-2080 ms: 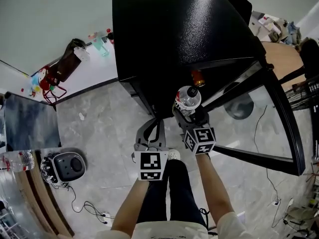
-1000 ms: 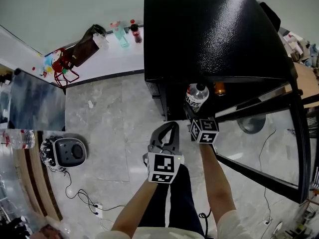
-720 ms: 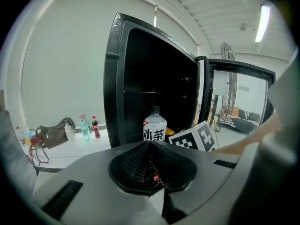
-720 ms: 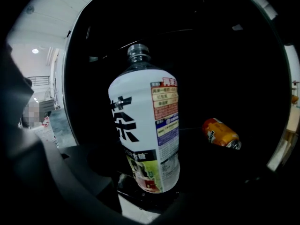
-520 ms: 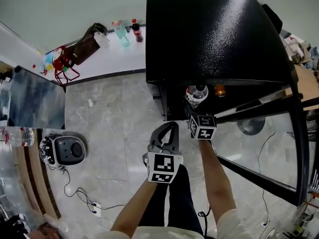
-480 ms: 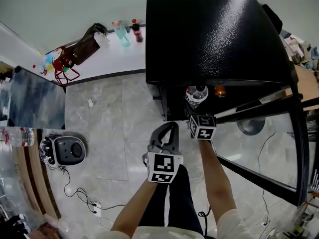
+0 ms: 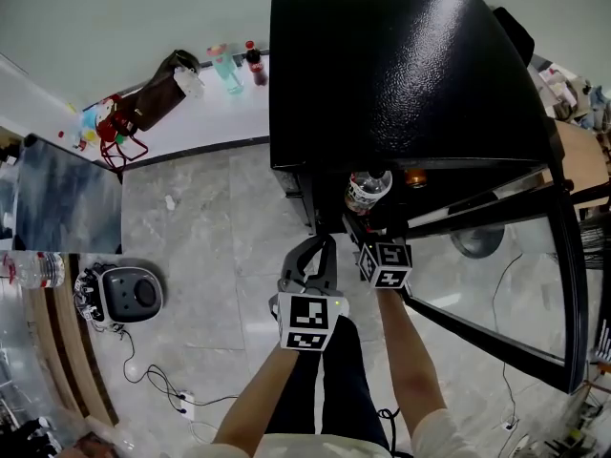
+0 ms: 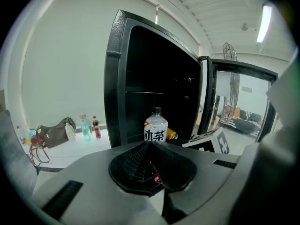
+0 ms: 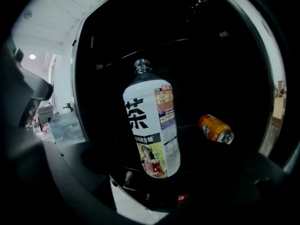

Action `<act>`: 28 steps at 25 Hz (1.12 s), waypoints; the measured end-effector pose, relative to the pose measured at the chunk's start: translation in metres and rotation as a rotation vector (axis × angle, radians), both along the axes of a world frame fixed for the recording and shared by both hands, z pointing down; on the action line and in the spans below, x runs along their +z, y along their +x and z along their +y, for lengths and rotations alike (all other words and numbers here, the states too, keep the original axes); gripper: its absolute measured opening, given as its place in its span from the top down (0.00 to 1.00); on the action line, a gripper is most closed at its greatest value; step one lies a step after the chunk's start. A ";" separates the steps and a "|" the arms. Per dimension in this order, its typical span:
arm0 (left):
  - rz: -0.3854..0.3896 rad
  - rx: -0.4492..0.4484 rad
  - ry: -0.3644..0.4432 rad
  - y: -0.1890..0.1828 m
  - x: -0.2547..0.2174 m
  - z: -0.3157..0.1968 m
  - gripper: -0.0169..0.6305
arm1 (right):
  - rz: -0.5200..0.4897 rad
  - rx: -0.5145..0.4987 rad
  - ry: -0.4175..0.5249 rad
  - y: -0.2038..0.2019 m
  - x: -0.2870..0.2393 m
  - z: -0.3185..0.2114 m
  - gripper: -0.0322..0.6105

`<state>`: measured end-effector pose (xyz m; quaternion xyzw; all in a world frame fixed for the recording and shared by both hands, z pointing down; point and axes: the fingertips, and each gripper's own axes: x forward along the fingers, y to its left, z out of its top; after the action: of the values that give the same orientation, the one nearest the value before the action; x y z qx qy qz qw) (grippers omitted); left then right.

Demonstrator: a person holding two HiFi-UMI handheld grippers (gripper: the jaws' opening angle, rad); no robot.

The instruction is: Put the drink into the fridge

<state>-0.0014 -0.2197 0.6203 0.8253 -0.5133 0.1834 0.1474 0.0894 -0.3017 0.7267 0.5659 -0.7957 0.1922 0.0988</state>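
Clear plastic drink bottle (image 9: 152, 125): full, so judged heavy, stiff and smooth; grasp mid-body, over the label. It stands upright inside the fridge (image 7: 401, 65). Label reads "茶"; small print illegible. The right gripper (image 9: 154, 191) has just been opening: jaws wide, bottle between them, unpressed. The left gripper (image 8: 150, 144) is closed and empty.

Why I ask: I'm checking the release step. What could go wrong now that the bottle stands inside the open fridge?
1. The right gripper has just been opening its jaws with the tea bottle between them; a crooked pull-back could clip and topple it.
2. The bottle seems to stand near the shelf's front, so a tip might drop it out.
3. The orange can lies on its side nearby and might roll if knocked.
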 end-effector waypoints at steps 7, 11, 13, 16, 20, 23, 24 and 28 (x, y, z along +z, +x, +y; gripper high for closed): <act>0.000 -0.010 0.002 -0.003 -0.003 -0.002 0.97 | 0.002 0.054 0.055 0.012 -0.008 0.019 0.91; -0.004 -0.011 0.000 -0.006 0.000 -0.001 0.97 | 0.000 0.063 0.049 0.013 -0.004 0.016 0.96; -0.002 -0.013 -0.003 -0.007 0.001 -0.001 0.97 | -0.004 0.068 0.047 0.013 -0.002 0.014 0.96; -0.002 -0.013 -0.004 -0.008 0.002 0.000 0.97 | -0.007 0.067 0.049 0.012 -0.003 0.009 0.96; 0.000 -0.009 -0.001 -0.009 0.002 0.000 0.97 | -0.012 0.069 0.053 0.010 -0.002 0.003 0.96; 0.000 -0.009 0.000 -0.009 0.003 -0.001 0.97 | -0.017 0.068 0.052 0.008 -0.001 -0.003 0.96; 0.000 -0.009 0.000 -0.009 0.003 -0.002 0.97 | -0.017 0.067 0.052 0.008 -0.001 -0.005 0.96; -0.001 -0.012 0.002 -0.010 0.004 -0.003 0.97 | -0.013 0.056 0.053 0.003 0.001 -0.013 0.96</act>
<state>-0.0116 -0.2231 0.6247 0.8223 -0.5184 0.1825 0.1476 0.0928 -0.3147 0.7273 0.5892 -0.7849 0.1772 0.0731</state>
